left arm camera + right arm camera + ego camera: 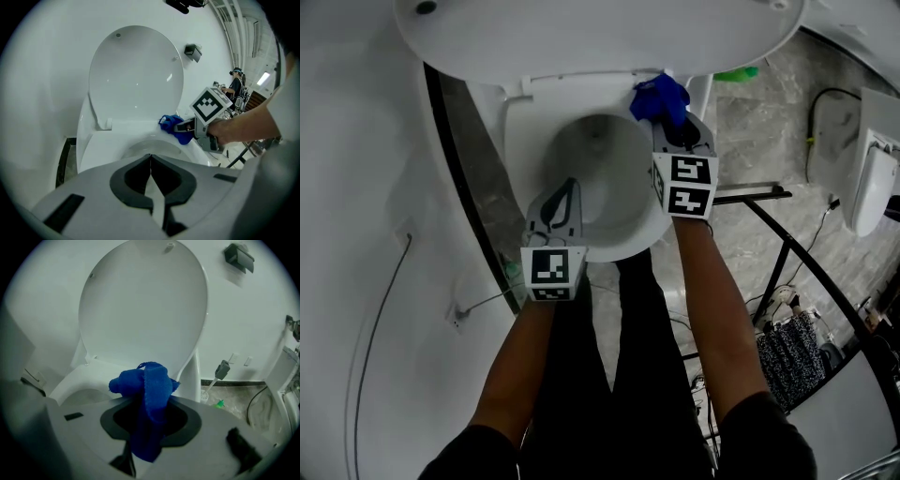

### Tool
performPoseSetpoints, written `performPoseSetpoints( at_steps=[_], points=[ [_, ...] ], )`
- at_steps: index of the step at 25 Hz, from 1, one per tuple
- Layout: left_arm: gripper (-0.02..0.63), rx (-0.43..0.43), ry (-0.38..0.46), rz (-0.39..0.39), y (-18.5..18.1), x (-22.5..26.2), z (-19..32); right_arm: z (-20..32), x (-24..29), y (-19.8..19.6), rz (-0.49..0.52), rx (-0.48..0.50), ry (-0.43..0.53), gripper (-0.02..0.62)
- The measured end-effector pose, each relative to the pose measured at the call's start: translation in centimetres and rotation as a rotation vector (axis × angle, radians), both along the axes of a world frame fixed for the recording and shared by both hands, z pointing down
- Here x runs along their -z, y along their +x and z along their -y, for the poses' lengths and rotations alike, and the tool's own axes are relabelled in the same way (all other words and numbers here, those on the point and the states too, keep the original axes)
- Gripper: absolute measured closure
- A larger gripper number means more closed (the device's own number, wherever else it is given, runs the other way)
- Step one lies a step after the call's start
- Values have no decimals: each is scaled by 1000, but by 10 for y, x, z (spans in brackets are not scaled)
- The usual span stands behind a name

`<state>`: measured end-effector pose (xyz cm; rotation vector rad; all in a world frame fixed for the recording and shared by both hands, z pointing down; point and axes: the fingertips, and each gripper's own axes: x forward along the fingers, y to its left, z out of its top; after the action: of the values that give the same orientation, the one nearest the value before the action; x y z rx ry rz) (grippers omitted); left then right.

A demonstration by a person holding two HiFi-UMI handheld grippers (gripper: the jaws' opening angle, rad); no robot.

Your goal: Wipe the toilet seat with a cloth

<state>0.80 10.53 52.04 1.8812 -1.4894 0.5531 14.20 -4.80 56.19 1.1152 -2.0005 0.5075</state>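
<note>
Left gripper [570,187] is fully shut with nothing between the jaws. It hangs idle over the front-left rim of the toilet seat [521,141], tips pointing in toward the bowl [602,173].

Right gripper [679,127] is clamped on a blue cloth [659,97]. In the right gripper view the cloth is bunched into a wad that sticks out past the tips, with a tail running back down between the jaws. The wad sits at the back-right corner of the seat, close to the hinge, and looks to be touching the seat, though contact can't be confirmed. The lid [581,28] stands up behind it. The rest of the seat ring looks bare, so most of the wiping seems still to be done.

Risks:
- The cloth is held as a lump, so only a small patch meets the seat. A pass could leave strips unwiped.
- Dragging hard could pull the wad out of the jaws. It would then drop on the seat or into the bowl.
- If the wad folds back, the hard jaw tips could scrape the seat.
- Cloth and lid base are close, so a push backward could bump the lid.
- The left gripper sits over the front-left of the rim. A sweep round that far would meet it unless it lifts away.
</note>
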Motion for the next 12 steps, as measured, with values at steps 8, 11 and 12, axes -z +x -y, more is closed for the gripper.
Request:
performPoseSetpoints(
  at_steps=[8,11,12],
  points=[
    [595,26,-11,33,-10,-4,-6,-39,-6,47,-9,-63,11,485],
    [595,72,-22,40,-23,-7,-12,-57,-8,57,-22,-60,8,485],
    [595,89,-28,41,-27,-8,-15,-64,-9,59,-24,-58,2,485]
  ],
)
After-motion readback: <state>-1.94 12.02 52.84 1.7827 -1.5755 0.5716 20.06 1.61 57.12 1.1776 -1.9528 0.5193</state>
